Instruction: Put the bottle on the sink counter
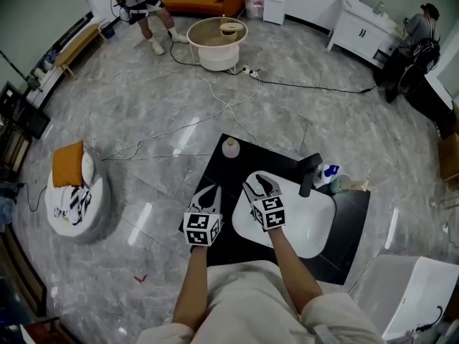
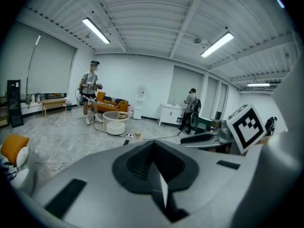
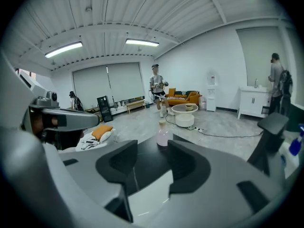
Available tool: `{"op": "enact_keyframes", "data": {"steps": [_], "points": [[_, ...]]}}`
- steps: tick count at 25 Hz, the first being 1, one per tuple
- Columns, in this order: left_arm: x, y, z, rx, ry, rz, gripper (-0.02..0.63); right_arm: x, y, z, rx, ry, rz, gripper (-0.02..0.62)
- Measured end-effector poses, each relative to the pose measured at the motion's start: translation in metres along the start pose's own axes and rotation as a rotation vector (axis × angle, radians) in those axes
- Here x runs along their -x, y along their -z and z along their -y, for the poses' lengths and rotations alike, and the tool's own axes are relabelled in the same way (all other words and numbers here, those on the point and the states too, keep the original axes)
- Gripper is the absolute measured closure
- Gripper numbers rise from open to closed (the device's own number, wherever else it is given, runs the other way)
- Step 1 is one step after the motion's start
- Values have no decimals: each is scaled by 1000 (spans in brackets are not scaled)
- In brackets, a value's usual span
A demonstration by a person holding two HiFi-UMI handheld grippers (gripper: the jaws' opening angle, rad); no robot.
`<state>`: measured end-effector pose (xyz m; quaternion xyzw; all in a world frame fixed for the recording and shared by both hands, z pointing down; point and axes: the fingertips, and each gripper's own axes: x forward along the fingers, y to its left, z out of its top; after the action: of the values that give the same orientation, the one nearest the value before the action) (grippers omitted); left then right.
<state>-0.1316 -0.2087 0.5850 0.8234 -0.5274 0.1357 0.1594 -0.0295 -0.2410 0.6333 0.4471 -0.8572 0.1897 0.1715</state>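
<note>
A small pinkish bottle (image 1: 230,147) with a pale cap stands upright on the far corner of the black sink counter (image 1: 215,165). In the right gripper view the bottle (image 3: 163,134) shows beyond the jaws, apart from them. My right gripper (image 1: 259,187) hovers over the near left rim of the white basin (image 1: 315,228); its jaws (image 3: 152,152) stand open with nothing between them. To its left, over the counter's left edge, my left gripper (image 1: 208,194) has its jaws (image 2: 153,144) shut together and empty.
A black faucet (image 1: 310,172), a blue spray bottle (image 1: 329,172) and a cup stand behind the basin. Cables cross the marble floor. A pouffe with an orange cushion (image 1: 72,188) sits at left, a round white table (image 1: 216,43) farther off, and people stand at the back.
</note>
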Motion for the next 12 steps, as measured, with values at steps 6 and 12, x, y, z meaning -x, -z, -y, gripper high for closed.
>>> {"op": "enact_keyframes", "data": {"steps": [6,12], "points": [[7,14,3,22,7,-19,600,17,2,-9,-31,10,23,397],[6,21,2,36,9,-26,600,30,7,-11,-55,31,65,399]]}}
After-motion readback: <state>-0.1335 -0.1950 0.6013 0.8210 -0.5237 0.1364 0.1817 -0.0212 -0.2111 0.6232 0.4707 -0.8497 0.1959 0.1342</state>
